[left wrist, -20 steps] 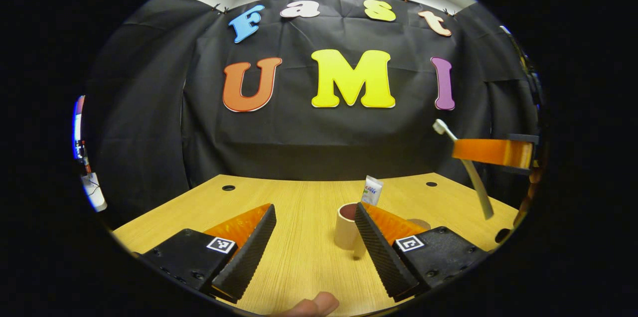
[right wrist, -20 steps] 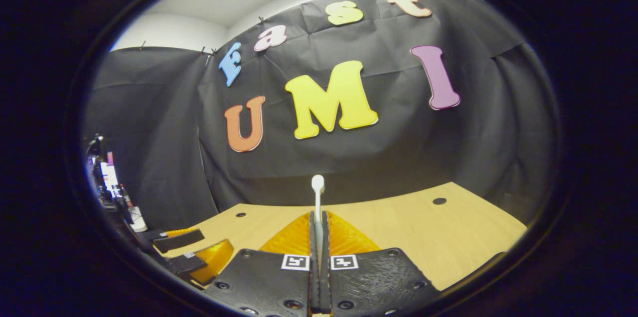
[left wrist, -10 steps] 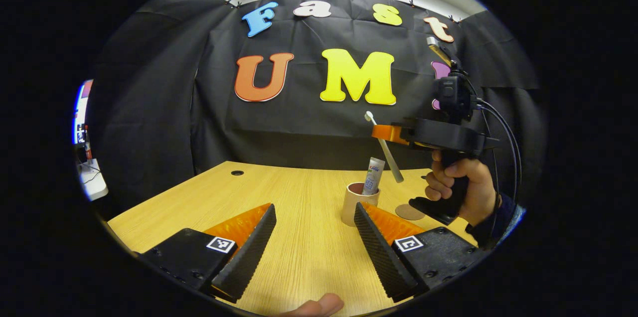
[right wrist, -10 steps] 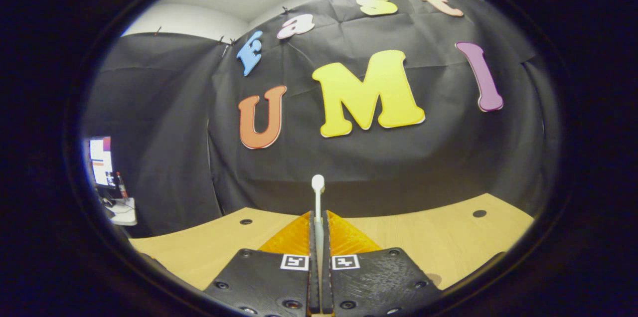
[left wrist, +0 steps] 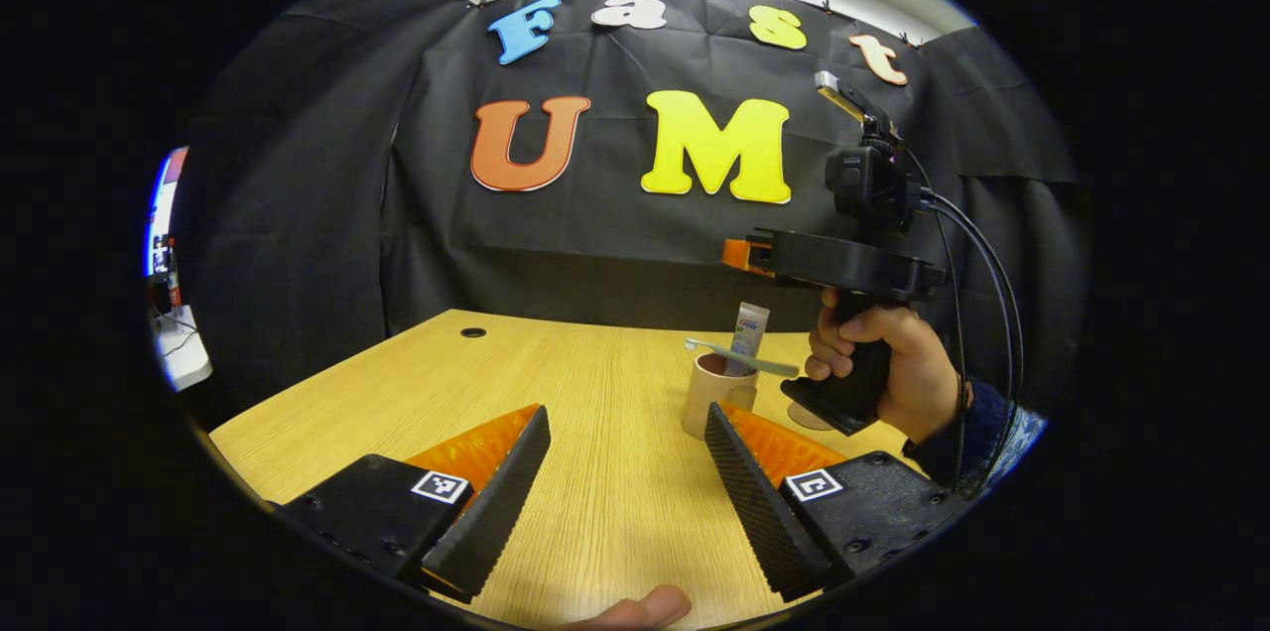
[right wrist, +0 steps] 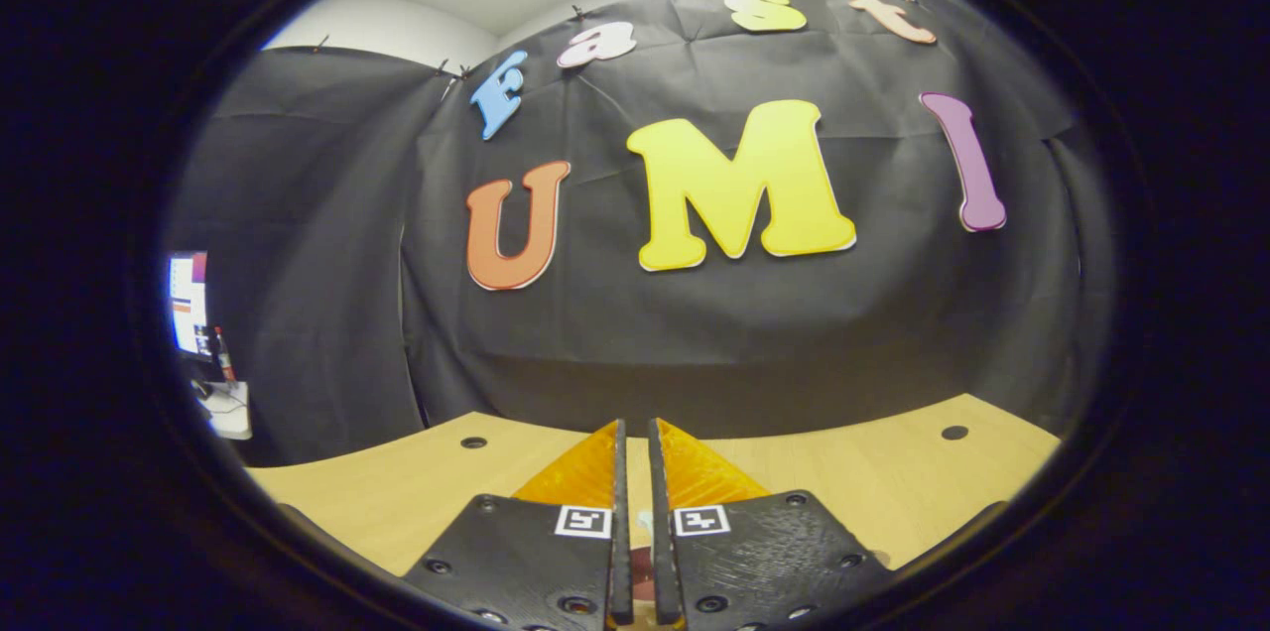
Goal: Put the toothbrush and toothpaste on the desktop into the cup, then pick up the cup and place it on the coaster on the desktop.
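Note:
A tan cup (left wrist: 708, 398) stands on the wooden desk (left wrist: 556, 383) with the toothpaste tube (left wrist: 747, 336) upright inside it. The pale green toothbrush (left wrist: 740, 359) lies nearly level just over the cup's rim, free of any gripper. My right gripper (left wrist: 736, 254), held by a hand (left wrist: 873, 368), hovers above the cup. In the right gripper view its fingers (right wrist: 635, 428) stand slightly apart with nothing between them. My left gripper (left wrist: 625, 413) is open low over the desk, just short of the cup. The round coaster (left wrist: 806, 418) peeks out behind the hand.
The desk (right wrist: 843, 482) has small cable holes (left wrist: 473, 332) near its far edge. A screen and clutter (left wrist: 164, 254) sit off the desk's left side. A fingertip (left wrist: 635, 606) shows at the bottom of the left gripper view.
The right gripper moved over the cup, then its fingers parted and let the toothbrush go. The brush dropped from steeply tilted to nearly level at the cup's rim. The left gripper stayed open.

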{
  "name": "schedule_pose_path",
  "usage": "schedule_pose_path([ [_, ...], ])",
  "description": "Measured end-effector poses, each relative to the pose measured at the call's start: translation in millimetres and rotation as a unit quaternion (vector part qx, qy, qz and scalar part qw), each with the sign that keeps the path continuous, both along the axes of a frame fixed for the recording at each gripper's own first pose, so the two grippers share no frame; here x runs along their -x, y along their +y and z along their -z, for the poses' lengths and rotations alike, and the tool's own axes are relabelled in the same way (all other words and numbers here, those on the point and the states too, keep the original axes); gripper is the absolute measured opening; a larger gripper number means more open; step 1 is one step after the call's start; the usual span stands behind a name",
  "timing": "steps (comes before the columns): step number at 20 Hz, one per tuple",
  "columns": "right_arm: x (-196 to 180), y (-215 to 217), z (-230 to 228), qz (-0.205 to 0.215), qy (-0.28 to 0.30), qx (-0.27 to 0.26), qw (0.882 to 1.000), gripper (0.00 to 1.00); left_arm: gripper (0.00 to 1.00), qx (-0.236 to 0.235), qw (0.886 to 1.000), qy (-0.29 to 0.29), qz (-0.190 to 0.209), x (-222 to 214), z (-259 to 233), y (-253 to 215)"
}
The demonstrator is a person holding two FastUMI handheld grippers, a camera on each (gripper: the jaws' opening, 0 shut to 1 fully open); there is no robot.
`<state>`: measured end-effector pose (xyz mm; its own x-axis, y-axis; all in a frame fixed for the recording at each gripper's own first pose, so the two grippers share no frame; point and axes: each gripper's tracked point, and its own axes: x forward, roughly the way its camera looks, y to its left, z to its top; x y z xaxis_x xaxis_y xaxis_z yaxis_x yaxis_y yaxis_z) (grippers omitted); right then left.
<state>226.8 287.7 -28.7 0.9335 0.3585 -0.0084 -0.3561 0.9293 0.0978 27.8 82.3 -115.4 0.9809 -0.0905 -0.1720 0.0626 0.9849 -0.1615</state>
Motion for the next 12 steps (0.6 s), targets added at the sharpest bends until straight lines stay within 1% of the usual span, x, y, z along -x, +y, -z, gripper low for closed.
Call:
schedule_pose_path([
  [2,0,-1,1,0.002,-0.004,0.011,1.000,0.08,1.00,0.000,1.000,-0.004,-0.002,1,-2,2],
  [3,1,-2,2,0.004,-0.003,0.014,1.000,0.13,1.00,0.000,1.000,-0.006,0.000,2,-3,1],
  [4,0,-1,4,0.001,-0.001,0.015,1.000,0.09,0.99,0.000,1.000,-0.004,0.000,1,-1,1],
  [5,0,0,6,0.000,0.005,0.013,1.000,0.11,0.99,0.001,1.000,-0.001,0.001,1,2,0],
  [6,-1,0,11,-0.003,0.016,0.014,1.000,0.08,0.99,0.003,1.000,0.003,0.004,0,4,-2],
  [8,-2,2,17,-0.009,0.030,0.019,0.999,0.09,1.00,0.002,1.000,0.014,0.006,0,10,-4],
  [10,-6,1,25,-0.005,0.043,0.034,0.998,0.09,1.00,-0.001,1.000,0.019,0.005,-1,15,-3],
  [11,-7,2,29,-0.007,0.052,0.042,0.998,0.13,1.00,-0.002,1.000,0.021,0.005,-1,16,-2],
  [12,-7,6,35,-0.018,0.066,0.048,0.996,0.09,1.00,-0.002,1.000,0.022,0.005,-1,17,-2],
])
